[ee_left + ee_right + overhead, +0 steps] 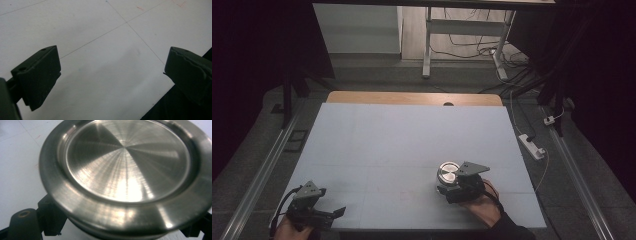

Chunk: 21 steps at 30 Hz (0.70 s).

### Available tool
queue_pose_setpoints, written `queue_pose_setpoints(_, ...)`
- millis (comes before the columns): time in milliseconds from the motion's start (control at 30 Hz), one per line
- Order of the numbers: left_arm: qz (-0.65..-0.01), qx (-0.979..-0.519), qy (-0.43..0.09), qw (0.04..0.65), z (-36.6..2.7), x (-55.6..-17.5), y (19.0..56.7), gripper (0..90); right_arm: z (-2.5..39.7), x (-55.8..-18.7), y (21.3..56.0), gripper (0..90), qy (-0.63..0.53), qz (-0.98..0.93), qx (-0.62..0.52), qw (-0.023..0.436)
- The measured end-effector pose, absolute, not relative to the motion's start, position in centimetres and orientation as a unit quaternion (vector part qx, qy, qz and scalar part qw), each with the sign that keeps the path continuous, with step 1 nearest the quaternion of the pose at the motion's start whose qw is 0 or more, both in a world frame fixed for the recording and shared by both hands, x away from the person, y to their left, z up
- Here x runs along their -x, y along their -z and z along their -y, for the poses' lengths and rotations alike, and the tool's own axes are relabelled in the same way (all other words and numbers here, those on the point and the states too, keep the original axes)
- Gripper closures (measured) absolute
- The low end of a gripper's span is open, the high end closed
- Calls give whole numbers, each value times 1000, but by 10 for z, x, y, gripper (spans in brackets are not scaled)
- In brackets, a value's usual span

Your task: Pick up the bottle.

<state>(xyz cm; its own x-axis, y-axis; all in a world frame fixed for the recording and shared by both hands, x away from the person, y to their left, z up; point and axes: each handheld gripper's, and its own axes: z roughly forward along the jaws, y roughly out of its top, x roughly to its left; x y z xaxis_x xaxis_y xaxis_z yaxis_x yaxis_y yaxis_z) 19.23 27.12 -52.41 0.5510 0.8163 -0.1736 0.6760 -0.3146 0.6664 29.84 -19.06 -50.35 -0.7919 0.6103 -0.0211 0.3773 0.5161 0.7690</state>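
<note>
The room was dim. A pale tabletop (402, 145) stood on grey floor (377, 75); a white-legged desk (428, 45) and loose cables (472, 50) lay beyond.

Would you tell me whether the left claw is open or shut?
Open: the left claw has its jaws wide apart, with bare table between them.

dim room | table (402, 145) lit | glare on lid (127, 167) | close-ups soft
</note>
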Motion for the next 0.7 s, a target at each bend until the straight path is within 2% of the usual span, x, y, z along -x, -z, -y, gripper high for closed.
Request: queue_pose_setpoints(700, -465, -805, -96, 355, -271, -193, 524, 14, 187, -299, 483, 145, -424, -855, -271, 124)
